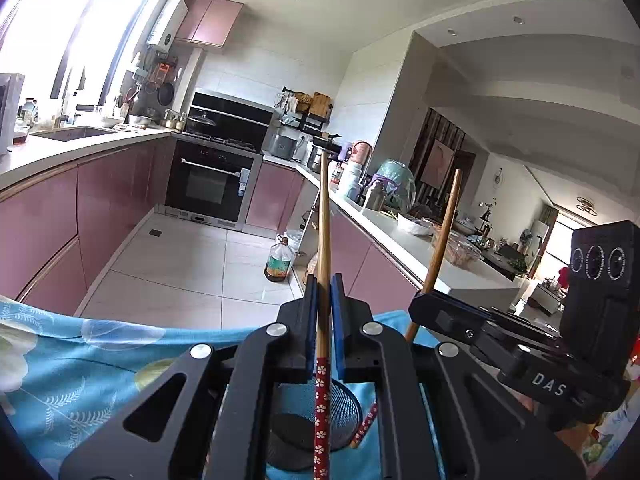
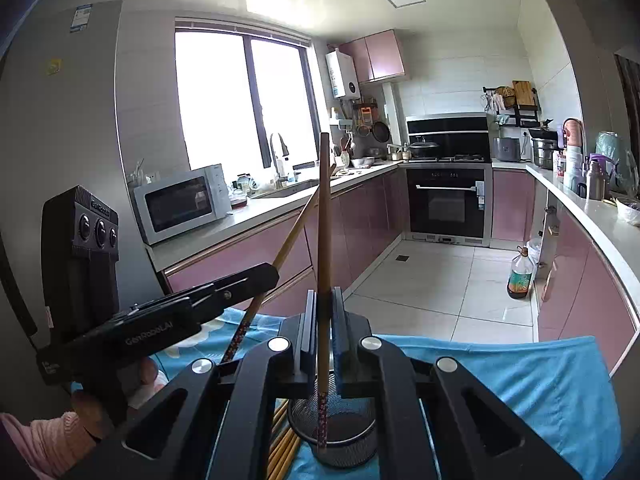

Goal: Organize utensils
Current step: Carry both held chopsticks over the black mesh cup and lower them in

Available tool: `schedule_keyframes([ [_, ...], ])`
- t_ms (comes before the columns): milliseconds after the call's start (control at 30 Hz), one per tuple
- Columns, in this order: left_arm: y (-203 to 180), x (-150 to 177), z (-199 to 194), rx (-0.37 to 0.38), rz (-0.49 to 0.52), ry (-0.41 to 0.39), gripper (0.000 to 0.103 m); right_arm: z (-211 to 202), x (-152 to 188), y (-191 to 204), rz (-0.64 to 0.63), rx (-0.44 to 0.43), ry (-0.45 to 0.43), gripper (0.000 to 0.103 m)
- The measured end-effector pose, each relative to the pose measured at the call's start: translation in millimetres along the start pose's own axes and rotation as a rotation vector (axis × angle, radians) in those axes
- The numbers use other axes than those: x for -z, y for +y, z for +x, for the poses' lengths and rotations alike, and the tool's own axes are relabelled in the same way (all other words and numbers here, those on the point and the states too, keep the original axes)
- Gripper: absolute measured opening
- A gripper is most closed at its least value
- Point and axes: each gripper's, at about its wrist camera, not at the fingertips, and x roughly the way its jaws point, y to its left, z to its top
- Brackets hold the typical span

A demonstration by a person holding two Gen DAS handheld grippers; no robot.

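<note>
My left gripper (image 1: 324, 300) is shut on a wooden chopstick (image 1: 325, 220) with a red flowered end, held nearly upright. Below it a black mesh utensil cup (image 1: 312, 420) stands on the blue cloth. To the right, my right gripper (image 1: 418, 304) grips a second chopstick (image 1: 441, 236), tilted. In the right wrist view, the right gripper (image 2: 325, 308) is shut on that chopstick (image 2: 325, 216), whose patterned end hangs over the mesh cup (image 2: 344, 436). At the left, the left gripper (image 2: 272, 274) holds its slanted chopstick (image 2: 291, 238). Several loose chopsticks (image 2: 282, 444) lie beside the cup.
A blue leaf-print tablecloth (image 1: 80, 360) covers the table. Beyond its edge is tiled floor with an oil bottle (image 2: 520, 276). Pink cabinets, an oven (image 2: 448, 204) and a microwave (image 2: 180, 200) ring the kitchen. A hand (image 2: 148, 372) and a pink sleeve (image 2: 52, 436) show at lower left.
</note>
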Motion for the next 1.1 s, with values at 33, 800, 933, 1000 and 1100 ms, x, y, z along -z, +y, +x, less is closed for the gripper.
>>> schedule_keyframes([
  [33, -2, 0, 9, 0.0, 0.0, -0.002, 0.008, 2, -2, -3, 0.005, 0.0, -0.004, 0.006],
  [800, 17, 55, 108, -0.067, 0.014, 0.06, 0.008, 69, 42, -32, 0.087, 0.014, 0.198, 0.008],
  [933, 25, 56, 95, -0.048, 0.005, 0.054, 0.008, 70, 43, -39, 0.113, 0.021, 0.21, 0.008],
  [1000, 25, 51, 93, -0.028, 0.0, 0.033, 0.008, 68, 43, -39, 0.119, 0.017, 0.205, 0.009],
  [1100, 24, 50, 84, -0.003, 0.024, -0.008, 0.008, 65, 42, -40, 0.131, 0.012, 0.193, 0.01],
])
